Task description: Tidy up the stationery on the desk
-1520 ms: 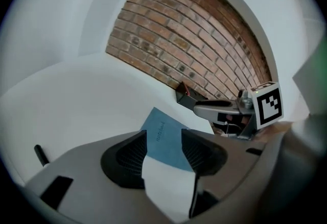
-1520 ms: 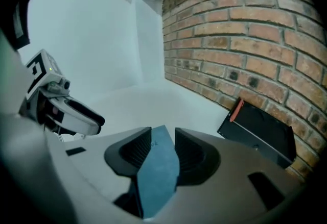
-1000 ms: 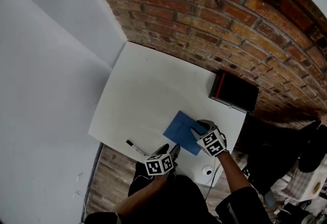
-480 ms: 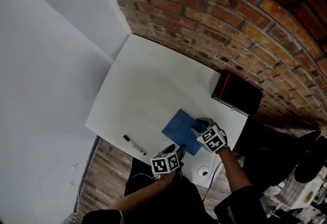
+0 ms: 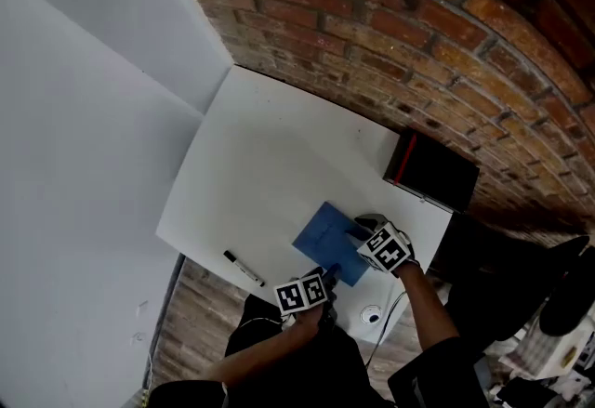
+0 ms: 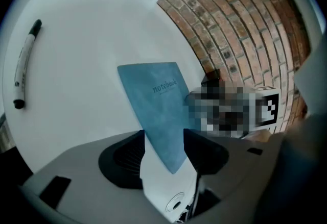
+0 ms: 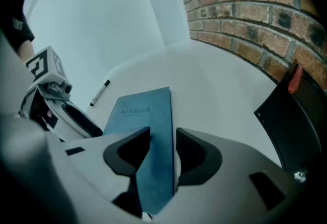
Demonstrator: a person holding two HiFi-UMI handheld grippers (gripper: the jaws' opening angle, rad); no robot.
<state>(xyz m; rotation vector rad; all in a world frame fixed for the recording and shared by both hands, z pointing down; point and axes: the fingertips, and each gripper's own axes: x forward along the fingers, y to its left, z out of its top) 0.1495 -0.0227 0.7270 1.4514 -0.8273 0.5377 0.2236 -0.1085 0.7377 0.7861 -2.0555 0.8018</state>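
Desk (image 5: 270, 164) is bearing a thin notebook (image 5: 323, 241); we are judging it light and bendy, best pinched edgewise. Left gripper (image 6: 163, 142) and right gripper (image 7: 162, 142) are gaping over its near edges.

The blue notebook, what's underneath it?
The notebook lies on the white desk, which shows around it. Whatever is beneath its cover is hidden. Its near end sits between the open jaws of the left gripper and the right gripper.

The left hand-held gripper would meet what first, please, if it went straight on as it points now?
The left hand-held gripper would probably meet the blue notebook first; its near corner already lies between the open jaws.
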